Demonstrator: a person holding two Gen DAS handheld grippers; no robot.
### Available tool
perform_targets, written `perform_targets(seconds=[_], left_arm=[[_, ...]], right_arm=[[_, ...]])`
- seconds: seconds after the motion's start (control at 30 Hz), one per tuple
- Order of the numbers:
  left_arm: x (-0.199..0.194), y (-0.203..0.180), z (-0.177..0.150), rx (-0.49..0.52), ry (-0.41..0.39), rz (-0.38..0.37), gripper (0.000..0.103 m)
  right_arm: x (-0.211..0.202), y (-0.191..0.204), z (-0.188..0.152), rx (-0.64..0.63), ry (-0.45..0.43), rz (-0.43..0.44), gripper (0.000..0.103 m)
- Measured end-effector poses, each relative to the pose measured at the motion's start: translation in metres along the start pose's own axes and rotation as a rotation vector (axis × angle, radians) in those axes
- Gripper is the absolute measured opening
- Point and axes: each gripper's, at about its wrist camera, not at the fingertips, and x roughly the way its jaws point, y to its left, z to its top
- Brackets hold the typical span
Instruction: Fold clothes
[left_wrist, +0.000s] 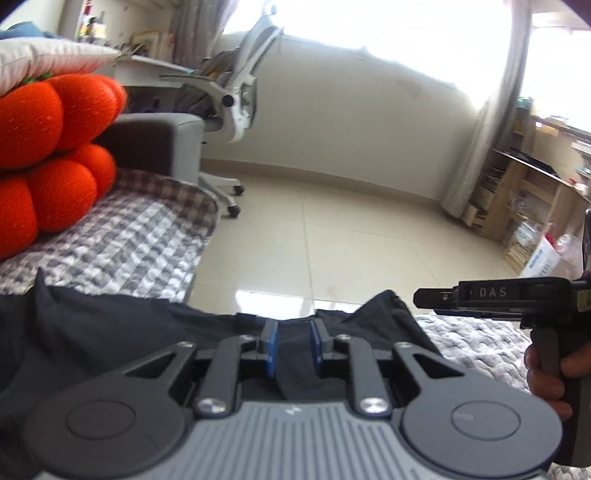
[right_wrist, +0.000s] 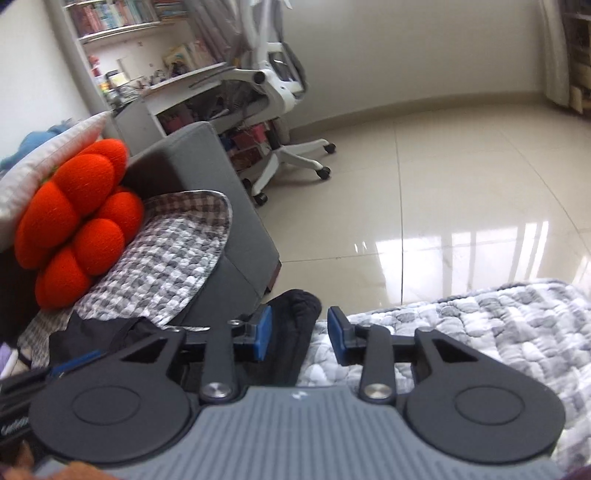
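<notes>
Now: Dark Garment Between Both Claws, Neither Gripping

Seen across the lower part of the left wrist view: dark garment (left_wrist: 110, 332), spread on the checked quilt (left_wrist: 122, 236), long axis running left to right in the frame. Left gripper (left_wrist: 293, 341) at the lower centre, directly over the cloth, blue pads a small gap apart. A fold of dark fabric rising between them, yet apparently not pressed by either pad; so partly open, holding nothing firmly as far as can be judged.

Right gripper (right_wrist: 300, 336) in the right wrist view at lower centre, jaws moderately apart. Bunched end of the garment (right_wrist: 295, 314) lying just ahead and toward the left pad, not clamped.

Relation for the coming move, as a judgement: cloth straight ahead and below both claws, left one nearer to the main body, right one at the bunched end. Closing on an edge probably needed first.

Readable writing: "DAS" on the right gripper's body (left_wrist: 493, 293), right side of the left wrist view. Printed carton at far right, text too small to read.
</notes>
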Motion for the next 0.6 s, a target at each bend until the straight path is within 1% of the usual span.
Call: perform_targets(seconds=[0.07,0.17,0.23,0.33,0.37,0.4,0.47,0.5,0.6], left_arm=[[0.005,-0.005,-0.002,0.025,0.012,-0.047,0.019],[0.018,-0.003,-0.007,0.026,0.065,-0.099,0.019],[0.028,0.002,-0.011,0.012,0.112,-0.089,0.018],[0.027,0.009,-0.015,0.005,0.118,-0.085,0.017],[0.023,0.010,-0.015,0.019,0.125,-0.079,0.017],[0.018,0.010,-0.016,0.054,0.127,-0.065,0.017],[0.007,0.011,-0.020,0.136,0.129,-0.024,0.017],[0.001,0.015,-0.022,0.155,0.132,-0.015,0.017],[-0.019,0.033,-0.026,0.163,0.141,-0.019,0.018]], right_arm=[[-0.011,0.013,-0.007,-0.075,-0.005,0.009,0.038],[-0.021,0.036,-0.023,-0.193,0.004,0.019,0.038],[-0.025,0.048,-0.037,-0.267,0.018,0.024,0.038],[-0.030,0.060,-0.061,-0.362,0.046,0.019,0.038],[-0.033,0.062,-0.068,-0.386,0.054,0.012,0.038],[-0.035,0.064,-0.075,-0.411,0.061,0.005,0.034],[-0.045,0.066,-0.085,-0.457,0.050,-0.003,0.034],[-0.049,0.067,-0.088,-0.467,0.050,-0.006,0.034],[-0.060,0.072,-0.090,-0.482,0.052,-0.006,0.034]])
